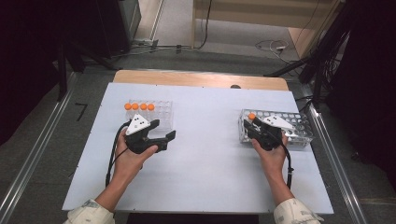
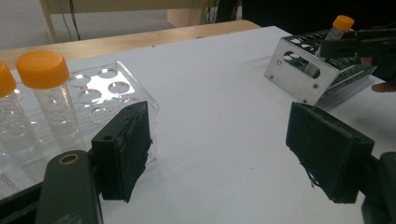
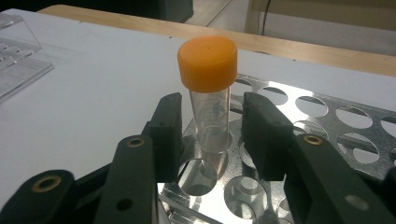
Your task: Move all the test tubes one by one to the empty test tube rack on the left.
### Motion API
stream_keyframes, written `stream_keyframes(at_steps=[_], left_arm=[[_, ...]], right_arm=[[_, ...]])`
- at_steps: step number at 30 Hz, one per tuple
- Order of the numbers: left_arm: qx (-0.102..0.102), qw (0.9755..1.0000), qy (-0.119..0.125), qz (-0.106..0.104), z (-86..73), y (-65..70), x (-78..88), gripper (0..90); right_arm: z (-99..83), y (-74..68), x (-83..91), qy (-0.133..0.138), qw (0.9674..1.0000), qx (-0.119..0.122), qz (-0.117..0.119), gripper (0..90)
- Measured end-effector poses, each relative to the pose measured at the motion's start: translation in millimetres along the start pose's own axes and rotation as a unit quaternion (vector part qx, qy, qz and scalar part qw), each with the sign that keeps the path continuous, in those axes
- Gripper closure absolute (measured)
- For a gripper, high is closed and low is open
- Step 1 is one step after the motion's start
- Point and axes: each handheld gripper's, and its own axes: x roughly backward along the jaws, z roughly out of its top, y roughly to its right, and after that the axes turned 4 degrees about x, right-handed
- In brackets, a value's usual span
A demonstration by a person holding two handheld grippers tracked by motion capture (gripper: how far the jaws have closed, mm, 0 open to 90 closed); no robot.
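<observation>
A capped tube [image 3: 209, 100] stood in the metal rack [image 3: 322, 121], between the right gripper's [image 3: 211, 133] jaws, apparently not yet pinched. The left gripper [image 2: 224, 149] hung open beside the clear rack [image 2: 100, 91] holding 4 tubes [image 1: 139, 107].

White table [image 1: 201, 177] was evenly and brightly lit from overhead in the high view; surroundings at 9 and 3 o'clock were lost in near-black. Only faint, soft shadows were cast. The overall picture was soft, with low detail. Glare was noted on the metal rack [image 3: 327, 121] and the clear rack [image 2: 100, 88]. Near jaws in both gripper views were slightly blurred; the far background was defocused.
</observation>
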Motion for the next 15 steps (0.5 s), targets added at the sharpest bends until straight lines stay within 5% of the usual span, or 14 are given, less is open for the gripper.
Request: stream_keyframes(at_steps=[8, 15], left_arm=[[-0.002, 1.0000, -0.003, 0.000, -0.7, 0.0, -0.4, 23.5], [-0.002, 1.0000, -0.002, -0.001, -0.9, 0.9, -0.7, 23.4]], right_arm=[[0.6, 0.9, -1.6, -0.001, 1.0000, 0.005, 0.000, 70.6], [2.1, 0.9, 0.1, 0.002, 1.0000, 0.008, -0.002, 71.4]])
